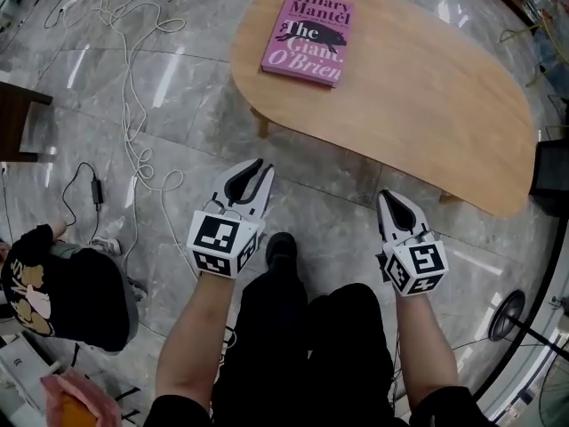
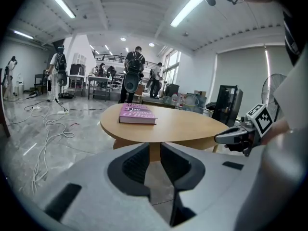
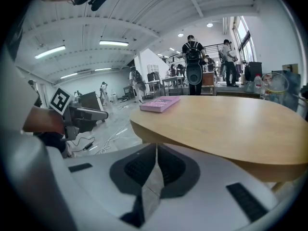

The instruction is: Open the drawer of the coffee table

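**Q:** Head view: where does the drawer job stand?

**Op:** Not begun, by my reading. The coffee table [image 1: 427,96] fills the upper right of the frame. I see its wooden top and short legs, but no drawer front or handle from up here. Both tongs hang at mid-frame, short of the near edge, touching nothing. The left tongs [image 1: 259,169] stand a little apart and the right tongs [image 1: 388,196] look closed. A pink book [image 1: 308,39] lies at top centre, on the table's left end.

**Q:** Left gripper view?

**Op:** There is a narrow gap between the jaws with nothing in it, only a table leg and floor beyond. The table sits at centre frame with the book on it. No drawer shows on this side either.

**Q:** Right gripper view?

**Op:** The tips meet and hold nothing. The tabletop runs across the right half with its underside in shadow. I cannot find the drawer here.

**Q:** What remains, then?

**Op:** All of it, I judge: locate the drawer, take hold, pull.

**Q:** Surface and room?

**Op:** The floor [image 1: 178,87] is glossy grey stone, with white cables [image 1: 133,140] trailing at upper left. Someone crouches at lower left [image 1: 62,292]. It is an open hall with strip lights overhead, and people [image 2: 134,71] stand by benches at the back.
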A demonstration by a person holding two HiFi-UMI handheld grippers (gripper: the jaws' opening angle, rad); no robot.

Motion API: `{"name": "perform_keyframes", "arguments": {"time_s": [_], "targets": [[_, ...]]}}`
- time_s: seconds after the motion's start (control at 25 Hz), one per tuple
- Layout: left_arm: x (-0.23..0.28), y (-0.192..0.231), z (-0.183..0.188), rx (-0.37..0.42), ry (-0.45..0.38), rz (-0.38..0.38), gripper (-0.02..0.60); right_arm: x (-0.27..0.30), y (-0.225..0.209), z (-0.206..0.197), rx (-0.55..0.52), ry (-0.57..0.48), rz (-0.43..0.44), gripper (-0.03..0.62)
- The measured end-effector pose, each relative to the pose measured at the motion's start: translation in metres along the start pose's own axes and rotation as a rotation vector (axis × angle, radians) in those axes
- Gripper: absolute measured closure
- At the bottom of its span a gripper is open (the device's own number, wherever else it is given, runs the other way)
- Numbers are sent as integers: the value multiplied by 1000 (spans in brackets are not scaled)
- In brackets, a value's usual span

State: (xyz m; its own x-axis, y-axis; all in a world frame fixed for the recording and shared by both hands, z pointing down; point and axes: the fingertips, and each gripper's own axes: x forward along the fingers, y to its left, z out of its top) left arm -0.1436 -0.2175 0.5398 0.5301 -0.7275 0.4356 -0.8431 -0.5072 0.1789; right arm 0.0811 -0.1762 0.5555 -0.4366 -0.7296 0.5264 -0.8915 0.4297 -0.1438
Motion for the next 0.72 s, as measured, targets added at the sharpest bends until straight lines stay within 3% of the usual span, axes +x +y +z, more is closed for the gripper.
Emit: {"name": "perform_keyframes", "arguments": {"time_s": [0.2,0.48,0.72], "targets": [[30,13,-29,56,-12,-15,497,29,-25,-39,-7,-11,-27,574],[67,32,-74,57,-18,3,495,57,-61,-81,-41,-23,-74,520],[92,33,-109,118,3,-16,457,64,-95,-103,-49,-46,-136,500]]}}
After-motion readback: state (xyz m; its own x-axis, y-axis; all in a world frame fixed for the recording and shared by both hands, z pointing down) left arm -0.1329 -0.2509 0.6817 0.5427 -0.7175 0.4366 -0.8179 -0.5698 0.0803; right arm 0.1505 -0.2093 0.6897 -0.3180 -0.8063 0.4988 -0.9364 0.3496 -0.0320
